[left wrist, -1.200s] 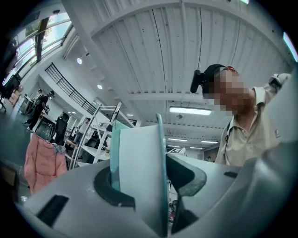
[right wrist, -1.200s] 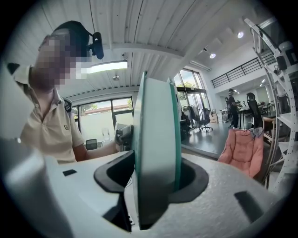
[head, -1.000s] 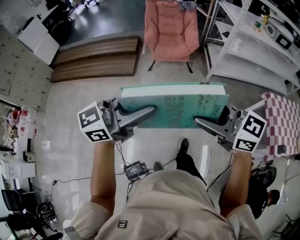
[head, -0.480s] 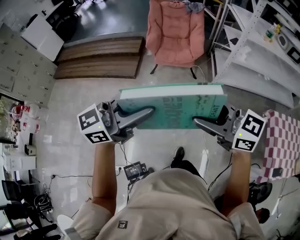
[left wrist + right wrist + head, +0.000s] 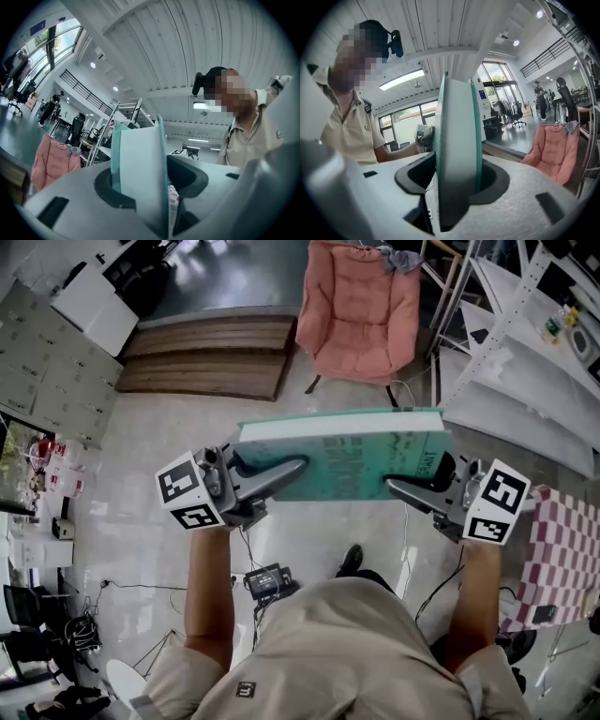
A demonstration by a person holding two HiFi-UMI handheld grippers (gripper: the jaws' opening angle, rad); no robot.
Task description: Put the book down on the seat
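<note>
Pale floor tiles (image 5: 150, 442) stretch toward a pink armchair (image 5: 361, 310) ahead. Well short of it, the teal book (image 5: 352, 442) hangs flat in the air. The left gripper (image 5: 298, 465) clamps its left edge and the right gripper (image 5: 392, 486) its right.
</note>
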